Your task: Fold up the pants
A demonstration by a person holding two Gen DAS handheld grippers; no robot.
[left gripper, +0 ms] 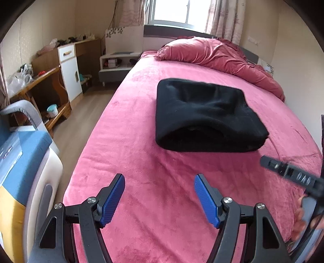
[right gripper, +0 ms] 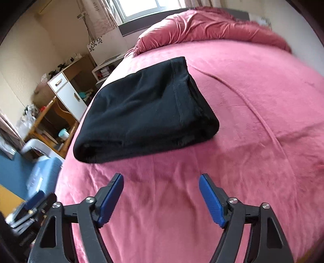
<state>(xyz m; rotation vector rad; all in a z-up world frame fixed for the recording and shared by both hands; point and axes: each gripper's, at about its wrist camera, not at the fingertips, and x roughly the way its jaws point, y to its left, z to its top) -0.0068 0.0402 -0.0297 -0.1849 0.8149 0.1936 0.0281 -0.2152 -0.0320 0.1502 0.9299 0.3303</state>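
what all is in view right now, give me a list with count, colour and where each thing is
pants: one, black, folded into a thick bundle, lying mid-bed
bed cover: one, pink, spread over the whole bed
duvet: one, darker pink, bunched at the head of the bed under the window
window: one, bright, with patterned curtains beside it, far wall
nightstand: one, white and grey, beside the bed head
cabinet: one, white door and drawer in wood, left wall
wooden desk: one, brown, cluttered, left wall
cup: one, teal and white, on the desk's low shelf
left tool: one, black with blue pads, open, over bare cover
right tool: one, same colours, open, nothing between the pads
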